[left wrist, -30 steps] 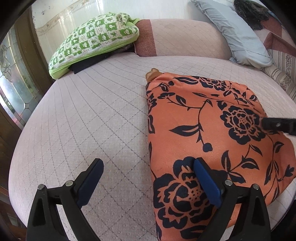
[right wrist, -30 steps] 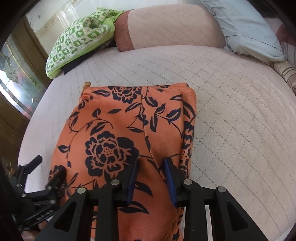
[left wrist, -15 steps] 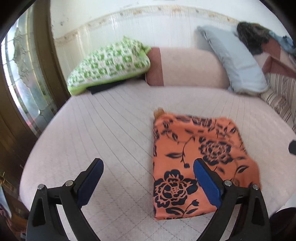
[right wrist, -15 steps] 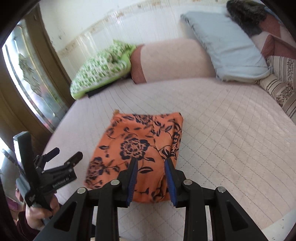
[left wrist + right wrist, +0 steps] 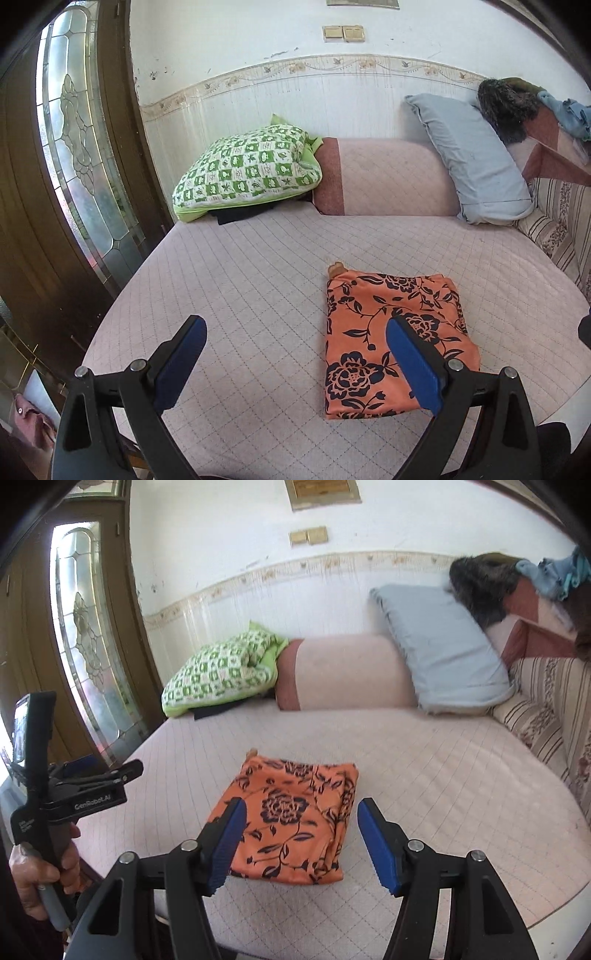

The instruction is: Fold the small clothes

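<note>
Left claw (image 5: 295,354) and right claw (image 5: 299,825) raised, tilted downward (both gaping), folded garment (image 5: 391,343) below

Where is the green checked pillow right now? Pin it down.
The green checked pillow lies at the far left of the bed, against the pink bolster, on something dark, near the glass-panelled door; both wrist views show it left of centre.

A home, a lived-in sitting or sleeping room: a quilted pink couch or bed (image 5: 258,280) against a white wall with a floral border (image 5: 332,68), 1 green checked pillow (image 5: 247,168), 1 grey pillow (image 5: 476,158), a wooden door with leaded glass (image 5: 77,147), clothes heaped at the right (image 5: 546,572).
</note>
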`<state>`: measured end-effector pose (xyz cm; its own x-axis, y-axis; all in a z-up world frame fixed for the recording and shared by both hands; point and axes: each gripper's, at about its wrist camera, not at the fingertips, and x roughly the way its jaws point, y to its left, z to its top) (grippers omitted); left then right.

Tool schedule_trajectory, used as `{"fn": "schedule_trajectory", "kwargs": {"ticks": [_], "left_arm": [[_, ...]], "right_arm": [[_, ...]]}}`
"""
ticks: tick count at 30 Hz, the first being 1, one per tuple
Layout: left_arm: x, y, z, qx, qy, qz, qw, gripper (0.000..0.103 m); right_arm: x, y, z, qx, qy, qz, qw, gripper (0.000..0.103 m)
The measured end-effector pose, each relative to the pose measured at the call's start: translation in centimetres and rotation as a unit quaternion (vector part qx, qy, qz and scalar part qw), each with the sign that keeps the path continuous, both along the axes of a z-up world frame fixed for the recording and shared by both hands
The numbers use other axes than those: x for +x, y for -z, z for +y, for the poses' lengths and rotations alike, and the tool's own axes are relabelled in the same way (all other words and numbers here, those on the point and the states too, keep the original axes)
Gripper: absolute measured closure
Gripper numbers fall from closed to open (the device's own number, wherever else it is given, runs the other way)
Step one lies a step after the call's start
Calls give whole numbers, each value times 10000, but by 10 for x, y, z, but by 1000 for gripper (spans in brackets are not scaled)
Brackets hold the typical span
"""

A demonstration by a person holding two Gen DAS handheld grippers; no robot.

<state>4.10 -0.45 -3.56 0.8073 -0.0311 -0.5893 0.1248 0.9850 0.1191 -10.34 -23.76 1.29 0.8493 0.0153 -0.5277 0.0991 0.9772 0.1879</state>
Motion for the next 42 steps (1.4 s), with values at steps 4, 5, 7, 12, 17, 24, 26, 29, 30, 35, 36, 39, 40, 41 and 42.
{"fn": "schedule_trajectory", "kwargs": {"ticks": [4, 5, 7, 12, 17, 24, 26, 29, 30, 35, 36, 39, 40, 41, 42], "left_arm": [[-13, -15, 4, 12, -96, -120, 9999, 4], [-16, -19, 5, 22, -117, -149, 9998, 4], [-23, -26, 8, 18, -156, -224, 9996, 4], [-35, -37, 11, -51, -164, -236, 9996, 4], [-42, -42, 13, -33, -192, -251, 9995, 4], [-36, -40, 24, -229, -512, -71, 9984, 4], [-35, -39, 29, -250, -591, -100, 9979, 4], [-34, -40, 34, -218, -642, -233, 9974, 4], [-34, -40, 35, -179, -677, -254, 9972, 4], [-29, -37, 39, -85, -767, -286, 9966, 4], [-29, -36, 39, -92, -766, -286, 9966, 4], [-28, -35, 39, -97, -762, -346, 9964, 4], [-29, -35, 39, -87, -759, -368, 9964, 4], [-28, -34, 39, -73, -751, -381, 9964, 4], [-28, -34, 38, -56, -748, -395, 9964, 4]], "right_arm": [[-9, -16, 6, -224, 177, -272, 9992, 36], [-10, -18, 7, -259, 226, -308, 9989, 36], [-12, -20, 9, -244, 386, -338, 9984, 35], [-8, -13, 14, -9, 528, -219, 9984, 33], [-5, -6, 24, -56, 408, -161, 9990, 33], [-5, -6, 30, -68, 282, -217, 9993, 33], [-4, -6, 31, -82, 275, -222, 9993, 33], [-2, -3, 30, -57, 238, -193, 9995, 33], [-1, -1, 31, -50, 227, -180, 9996, 33], [4, 3, 34, -113, 128, -142, 9998, 33], [5, 4, 34, -123, 110, -134, 9998, 33], [8, 6, 37, -158, 68, -105, 9998, 33], [9, 7, 37, -163, 55, -93, 9998, 33], [10, 9, 37, -166, 38, -76, 9998, 33], [10, 9, 37, -168, 25, -64, 9998, 33]]}}
